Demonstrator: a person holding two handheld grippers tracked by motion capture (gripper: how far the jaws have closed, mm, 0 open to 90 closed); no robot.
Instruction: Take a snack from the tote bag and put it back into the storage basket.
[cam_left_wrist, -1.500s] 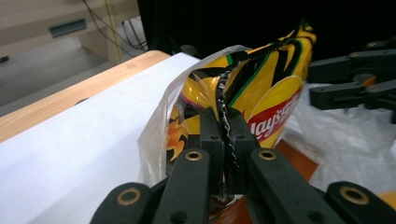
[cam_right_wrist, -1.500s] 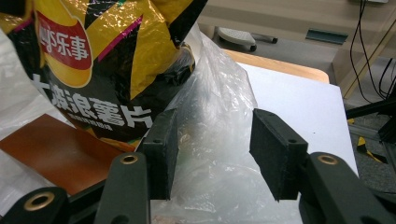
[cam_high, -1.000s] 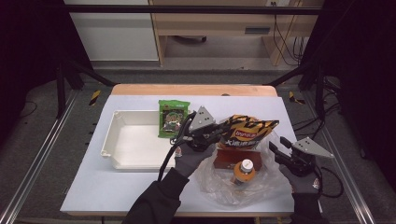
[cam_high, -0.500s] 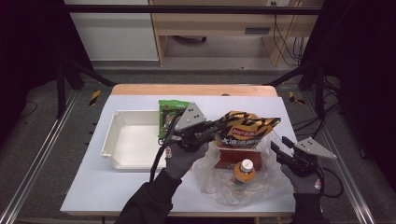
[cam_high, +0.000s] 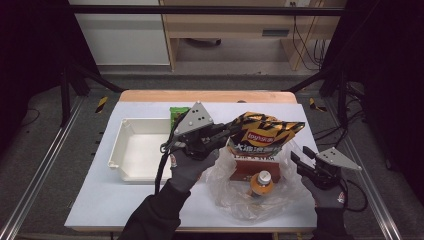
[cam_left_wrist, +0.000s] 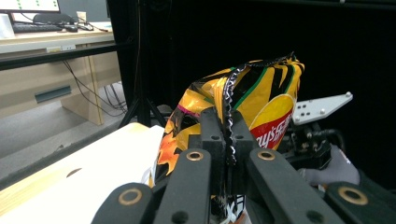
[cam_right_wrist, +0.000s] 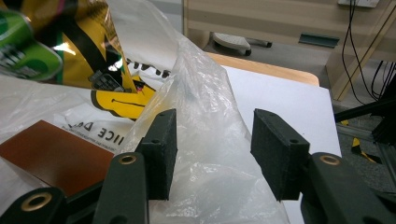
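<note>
The left gripper (cam_high: 227, 131) is clamped tight on the crimped top seam of the chip bag (cam_high: 265, 136), which hangs lifted above the clear plastic bag (cam_high: 250, 192) near the front right of the table (cam_high: 100, 210); in the left gripper view the black pads pinch the seam (cam_left_wrist: 229, 135) squarely. The right gripper (cam_right_wrist: 212, 149) stands about half open at the table's right edge, with a fold of the clear plastic rising between its pads, brushing the left pad at most and not gripped. Inside the plastic lie a brown box (cam_high: 247, 171) and an orange-capped bottle (cam_high: 261, 181). The white tray (cam_high: 137, 152) sits toward the left edge, with a green packet (cam_high: 176, 114) just behind it. The main risk is the thin seam slipping or tearing under the bag's weight if the hand swings quickly. Another is the loose plastic dragging upward with the chip bag, since nothing pins it, which could tip the bottle or pull the box toward the edge.
</note>
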